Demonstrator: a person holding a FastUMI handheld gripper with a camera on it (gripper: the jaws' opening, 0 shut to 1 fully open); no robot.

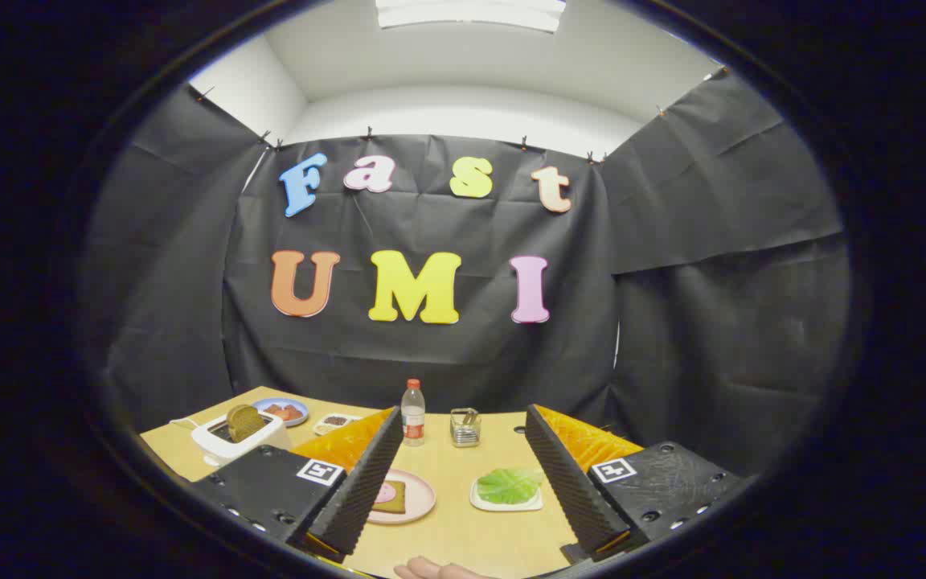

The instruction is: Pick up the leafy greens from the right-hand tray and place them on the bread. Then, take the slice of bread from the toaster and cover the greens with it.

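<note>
My gripper [456, 490] is open and held above the wooden table, its two fingers spread wide with nothing between them. Beyond the fingers, near the right one, a green leaf [509, 486] lies on a small white tray [529, 505]. Closer to the left finger a slice of brown bread [391, 496] with something pink on it rests on a pink plate [419, 505], partly hidden by that finger. Further left, past the left finger, a white toaster [226, 441] holds a slice of toast [244, 421] sticking up from its slot.
A plastic bottle with a red cap [412, 413] and a small glass holder [465, 428] stand at the back of the table [463, 539]. A blue plate with red food [282, 411] and a small white dish [334, 421] sit behind the toaster. A hand [435, 570] rests at the near table edge.
</note>
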